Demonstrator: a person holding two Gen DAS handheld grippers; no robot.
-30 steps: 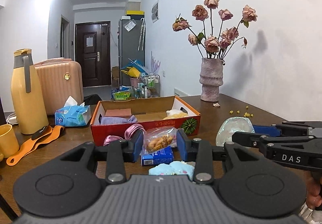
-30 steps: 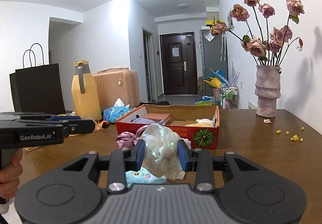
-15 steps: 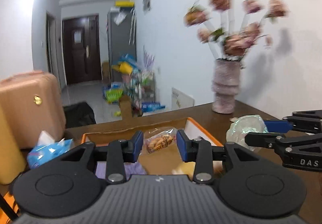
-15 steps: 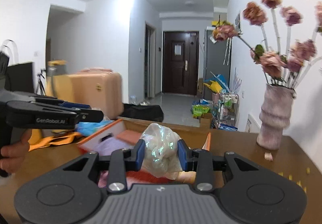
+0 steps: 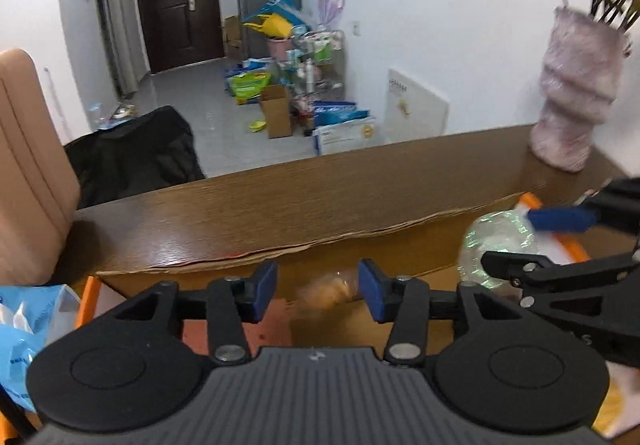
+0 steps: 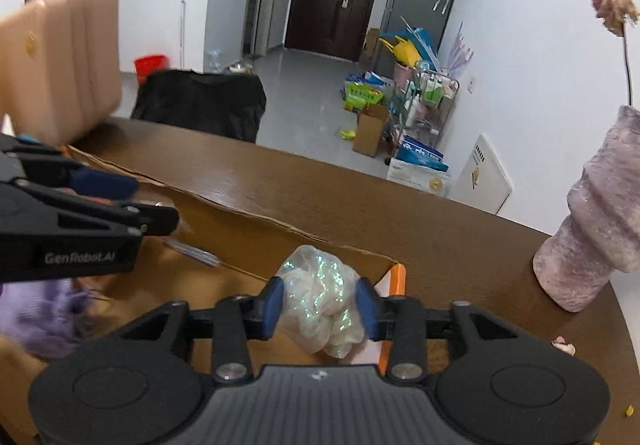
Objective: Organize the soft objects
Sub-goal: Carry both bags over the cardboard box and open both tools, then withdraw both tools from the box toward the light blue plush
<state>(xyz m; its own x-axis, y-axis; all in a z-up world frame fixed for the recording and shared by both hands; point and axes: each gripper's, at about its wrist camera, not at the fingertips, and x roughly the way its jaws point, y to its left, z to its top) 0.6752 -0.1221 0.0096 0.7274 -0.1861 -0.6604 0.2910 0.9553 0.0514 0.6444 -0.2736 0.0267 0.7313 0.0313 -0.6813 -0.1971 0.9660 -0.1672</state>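
Both grippers hang over the open cardboard box [image 5: 400, 245] on the wooden table [image 5: 280, 197], and both sets of jaws are opening. The left gripper [image 5: 318, 291] stands clear of the snack packet [image 5: 330, 291]: its own camera shows gaps on either side of the blurred packet, which sits between and beyond the pads above the box floor. The right gripper [image 6: 318, 303] has the iridescent soft bag [image 6: 324, 301] between its pads [image 6: 272, 303]; whether they press it cannot be told. The left view alone shows the blue tissue pack [image 5: 24, 333] at the box's left end and the right gripper from the side, the bag bulging behind it. The right view alone shows a purple cloth [image 6: 44, 317] inside the box and the vase [image 6: 592, 229] standing on the table just beyond the box's corner.
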